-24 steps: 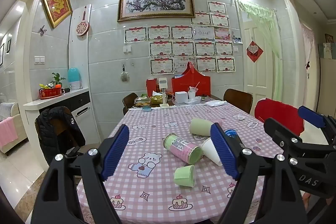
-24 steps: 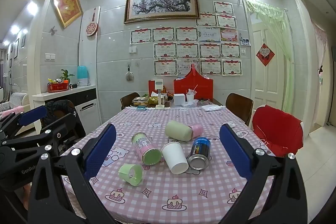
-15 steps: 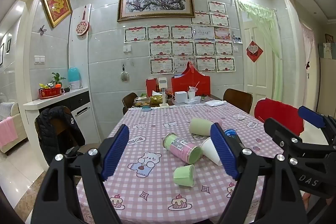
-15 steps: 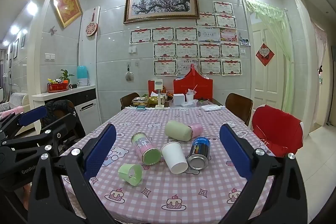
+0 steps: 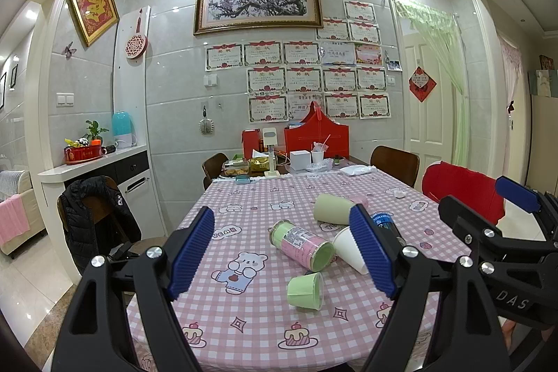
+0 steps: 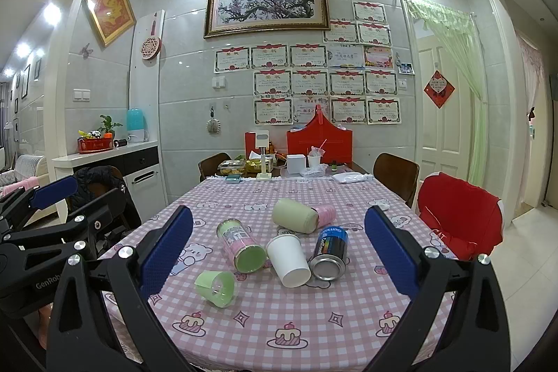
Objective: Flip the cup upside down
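Several cups and cans lie on their sides on the pink checked tablecloth. A small green cup lies nearest, mouth toward me; it also shows in the left wrist view. A white paper cup lies at the centre, also in the left wrist view. My left gripper is open and empty, held above the table's near edge. My right gripper is open and empty, also short of the cups.
A pink-and-green can, a blue metal can, a pale green cup and a pink cup lie around the white cup. Boxes and clutter stand at the table's far end. Chairs flank the table; a red-covered one is at right.
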Tool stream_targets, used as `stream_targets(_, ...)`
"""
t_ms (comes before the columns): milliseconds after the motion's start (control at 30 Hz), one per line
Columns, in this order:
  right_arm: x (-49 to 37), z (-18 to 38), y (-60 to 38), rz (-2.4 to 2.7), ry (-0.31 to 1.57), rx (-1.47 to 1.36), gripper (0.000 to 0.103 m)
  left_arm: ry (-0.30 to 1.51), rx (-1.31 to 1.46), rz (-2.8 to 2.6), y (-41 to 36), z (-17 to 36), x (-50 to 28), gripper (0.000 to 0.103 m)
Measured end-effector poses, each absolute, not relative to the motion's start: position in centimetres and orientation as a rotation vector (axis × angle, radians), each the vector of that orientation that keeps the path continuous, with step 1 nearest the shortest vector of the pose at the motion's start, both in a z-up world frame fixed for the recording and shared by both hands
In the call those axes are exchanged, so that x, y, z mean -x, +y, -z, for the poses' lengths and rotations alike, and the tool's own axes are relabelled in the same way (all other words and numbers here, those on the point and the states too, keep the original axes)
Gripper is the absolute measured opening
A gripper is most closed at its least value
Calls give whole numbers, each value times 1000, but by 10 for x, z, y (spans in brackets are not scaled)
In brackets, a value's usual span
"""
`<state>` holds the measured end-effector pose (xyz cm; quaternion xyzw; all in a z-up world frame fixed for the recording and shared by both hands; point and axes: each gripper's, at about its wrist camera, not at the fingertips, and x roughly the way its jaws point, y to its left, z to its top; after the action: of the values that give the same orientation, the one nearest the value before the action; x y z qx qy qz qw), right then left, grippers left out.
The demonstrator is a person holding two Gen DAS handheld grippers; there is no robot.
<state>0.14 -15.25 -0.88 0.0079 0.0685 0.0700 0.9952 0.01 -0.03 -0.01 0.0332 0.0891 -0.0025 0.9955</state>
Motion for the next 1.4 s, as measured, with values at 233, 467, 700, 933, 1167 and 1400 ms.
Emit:
stream_targets(233,-2,9,-153,-140,137,-15,95,179,-67,5,0,0,0,79)
stream_targets(467,-1,9,-153,-140,137,-17,95,179,-67,5,0,0,0,79)
stream_targets(700,-1,9,-152,-140,138,-18,95,179,-68,5,0,0,0,79)
stream_targets(933,-1,8,-151,-138,136,-17,95,179,-69,6,0,0,0,79)
stream_targets(1167,-1,11,-158,-128,139,-21,95,184,-72,14,-9,0,-4,79)
stream_targets(1400,-8,15,-172,-106,147,-36,95,196,-88,33,-20,5,-16,79)
